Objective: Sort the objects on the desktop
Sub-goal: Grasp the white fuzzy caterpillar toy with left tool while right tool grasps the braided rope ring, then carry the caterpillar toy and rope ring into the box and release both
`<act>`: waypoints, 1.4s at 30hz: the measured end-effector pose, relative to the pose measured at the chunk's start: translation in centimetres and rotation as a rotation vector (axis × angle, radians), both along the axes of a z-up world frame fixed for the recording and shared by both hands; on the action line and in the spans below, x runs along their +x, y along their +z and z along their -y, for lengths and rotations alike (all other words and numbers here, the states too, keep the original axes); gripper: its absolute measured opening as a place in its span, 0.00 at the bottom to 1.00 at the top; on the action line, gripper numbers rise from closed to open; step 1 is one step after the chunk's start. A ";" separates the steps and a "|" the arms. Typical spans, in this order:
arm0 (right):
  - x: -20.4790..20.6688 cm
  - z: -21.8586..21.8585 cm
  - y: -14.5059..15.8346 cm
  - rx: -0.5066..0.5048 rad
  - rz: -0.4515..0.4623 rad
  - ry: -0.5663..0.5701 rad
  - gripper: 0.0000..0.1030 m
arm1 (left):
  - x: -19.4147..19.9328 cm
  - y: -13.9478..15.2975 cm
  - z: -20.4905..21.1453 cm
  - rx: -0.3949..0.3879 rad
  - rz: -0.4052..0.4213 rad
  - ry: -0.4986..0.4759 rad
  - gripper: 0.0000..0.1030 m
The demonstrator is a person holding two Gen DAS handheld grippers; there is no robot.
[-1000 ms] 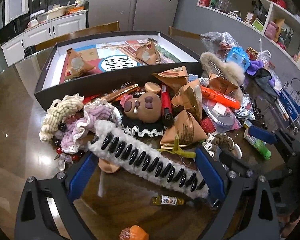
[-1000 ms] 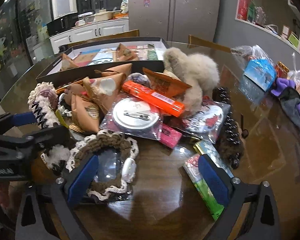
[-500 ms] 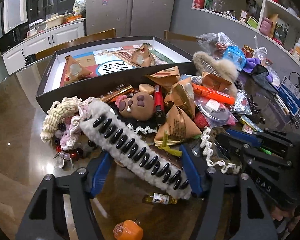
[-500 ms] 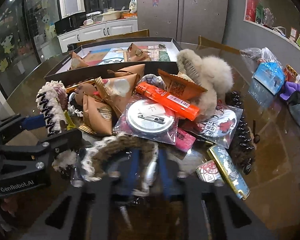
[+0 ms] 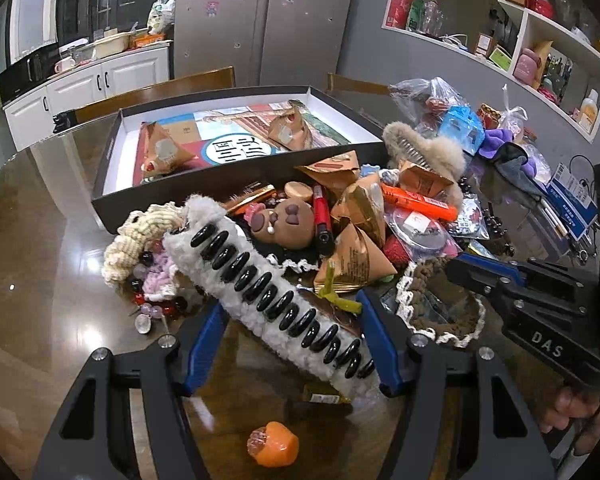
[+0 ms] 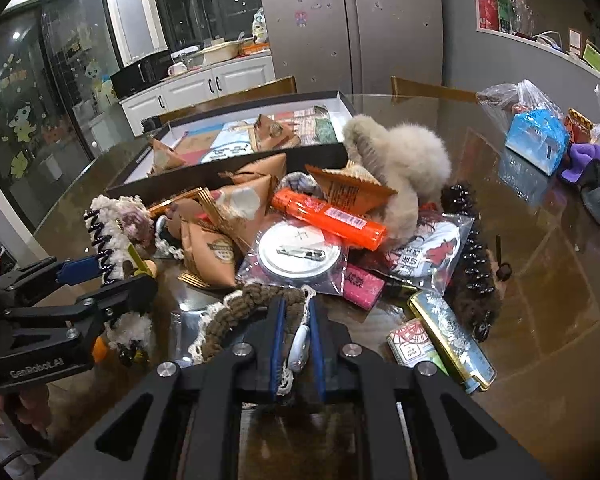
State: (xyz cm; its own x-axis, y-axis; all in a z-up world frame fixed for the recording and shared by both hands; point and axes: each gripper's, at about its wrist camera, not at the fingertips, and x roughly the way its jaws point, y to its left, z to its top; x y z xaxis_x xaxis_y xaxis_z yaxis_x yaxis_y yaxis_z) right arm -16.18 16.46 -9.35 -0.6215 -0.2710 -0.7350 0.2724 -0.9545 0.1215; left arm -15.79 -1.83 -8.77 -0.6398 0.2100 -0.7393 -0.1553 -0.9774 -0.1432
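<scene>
My left gripper (image 5: 290, 326) is shut on a long white fuzzy hair claw (image 5: 268, 288) with black teeth, held slanted above the table; both also show in the right wrist view (image 6: 106, 248). My right gripper (image 6: 296, 324) is shut on a brown braided scrunchie with white lace trim (image 6: 244, 306), which also shows in the left wrist view (image 5: 440, 304). A pile of desktop objects lies ahead: brown triangular packets (image 5: 354, 260), an orange tube (image 6: 328, 218), a bagged round badge (image 6: 300, 256) and a beige fluffy hair claw (image 6: 400, 160).
An open black box (image 5: 228, 184) with two triangular packets inside stands behind the pile. An orange persimmon-shaped piece (image 5: 274, 444) lies near my left gripper. A gold tin (image 6: 452, 334) and a dark brown hair claw (image 6: 476, 276) lie right. Bags (image 5: 456, 120) sit at the far right.
My right gripper has closed from open onto the brown scrunchie. My left gripper has narrowed on the white hair claw and lifted it slightly toward the box.
</scene>
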 end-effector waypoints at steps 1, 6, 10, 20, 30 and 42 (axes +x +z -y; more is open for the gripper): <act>0.1 0.0 0.1 0.000 -0.004 0.001 0.12 | 0.0 0.0 0.0 -0.003 -0.001 0.002 0.64; 0.4 0.4 0.9 -0.005 -0.020 0.015 0.12 | 0.1 0.3 0.2 -0.034 -0.011 0.038 0.64; 0.5 0.7 1.4 -0.005 -0.032 0.024 0.12 | 0.1 0.9 0.1 -0.062 -0.021 0.049 0.64; 0.3 1.8 2.6 -0.005 -0.057 0.038 0.12 | 0.2 2.1 0.2 -0.079 -0.038 0.071 0.65; -0.1 3.6 4.5 0.000 -0.095 0.069 0.12 | -0.4 3.6 1.3 -0.087 -0.059 0.112 0.65; -2.9 6.3 6.1 -0.010 -0.116 0.104 0.12 | -1.8 5.0 3.9 -0.101 -0.074 0.169 0.65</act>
